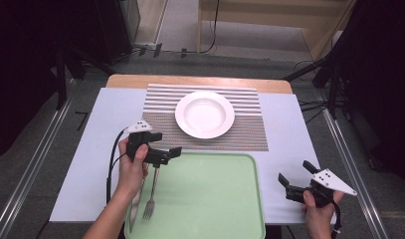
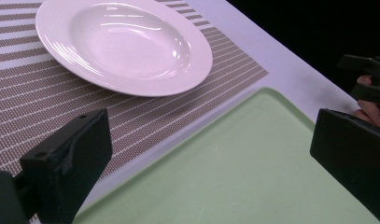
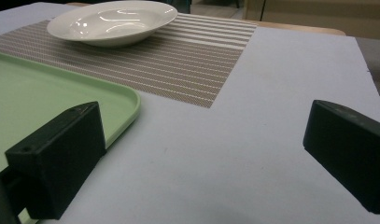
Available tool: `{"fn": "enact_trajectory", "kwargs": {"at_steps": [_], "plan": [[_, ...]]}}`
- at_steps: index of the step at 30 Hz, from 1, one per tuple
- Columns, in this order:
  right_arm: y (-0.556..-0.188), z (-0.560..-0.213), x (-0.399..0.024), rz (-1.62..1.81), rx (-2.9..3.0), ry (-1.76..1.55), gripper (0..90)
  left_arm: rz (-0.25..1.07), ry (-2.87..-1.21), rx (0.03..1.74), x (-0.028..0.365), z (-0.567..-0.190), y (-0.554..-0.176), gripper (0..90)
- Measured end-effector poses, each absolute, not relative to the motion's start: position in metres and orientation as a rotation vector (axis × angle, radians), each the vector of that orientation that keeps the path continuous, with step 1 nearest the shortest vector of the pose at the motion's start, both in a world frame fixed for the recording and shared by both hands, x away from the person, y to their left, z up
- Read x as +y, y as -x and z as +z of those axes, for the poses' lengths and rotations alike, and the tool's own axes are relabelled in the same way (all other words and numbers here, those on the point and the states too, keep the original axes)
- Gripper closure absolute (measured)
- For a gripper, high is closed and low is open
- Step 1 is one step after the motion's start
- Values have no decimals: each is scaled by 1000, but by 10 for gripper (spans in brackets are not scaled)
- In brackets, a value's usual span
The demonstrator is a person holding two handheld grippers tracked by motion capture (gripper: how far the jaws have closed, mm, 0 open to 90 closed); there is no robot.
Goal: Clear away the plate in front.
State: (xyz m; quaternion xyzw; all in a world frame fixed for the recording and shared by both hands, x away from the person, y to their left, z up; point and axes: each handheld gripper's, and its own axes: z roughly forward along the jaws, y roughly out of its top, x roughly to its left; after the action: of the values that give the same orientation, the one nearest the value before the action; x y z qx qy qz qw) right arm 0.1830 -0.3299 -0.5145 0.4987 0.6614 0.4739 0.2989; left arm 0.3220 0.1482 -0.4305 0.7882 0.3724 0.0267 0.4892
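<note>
- Found the fork (image 1: 150, 198) lying on the green tray (image 1: 215, 199) close to its left edge, tines toward the near edge, handle pointing at the far left corner.
- Found the left gripper (image 1: 166, 143) hovering over that far left corner, just above the handle's end, jaws wide apart and holding nothing.
- Judged the step in hand as a pickup of the fork by its handle.
- Called for turning the jaws across the handle, not along it, then a straight drop so one jaw landed on each side.
- Called for closing near the middle of the handle, since a thin flat piece of metal would likely tip or slip if pinched at its very end.
- Called for a level lift clear of the tray's rim before any carry toward the white plate (image 1: 205, 114) on the striped placemat (image 1: 250, 134).
- Found the right gripper (image 1: 295, 172) by the near right corner of the table (image 1: 90, 164), beside the tray's right edge, jaws likewise spread and empty, well apart from the fork.
- Could not make out the handle's far end, covered in the high view by the left gripper and hand.
- Could not identify a second slim utensil (image 1: 135, 209) left of the fork, half covered by the forearm; possibly a knife.
</note>
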Motion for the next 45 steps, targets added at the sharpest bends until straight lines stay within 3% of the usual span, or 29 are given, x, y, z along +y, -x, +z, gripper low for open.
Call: {"fn": "enact_trajectory", "kwargs": {"at_steps": [45], "plan": [[-184,-516,-330,1267,1765,-1313,0,82,-1885,931,128,-430,-393,0]]}}
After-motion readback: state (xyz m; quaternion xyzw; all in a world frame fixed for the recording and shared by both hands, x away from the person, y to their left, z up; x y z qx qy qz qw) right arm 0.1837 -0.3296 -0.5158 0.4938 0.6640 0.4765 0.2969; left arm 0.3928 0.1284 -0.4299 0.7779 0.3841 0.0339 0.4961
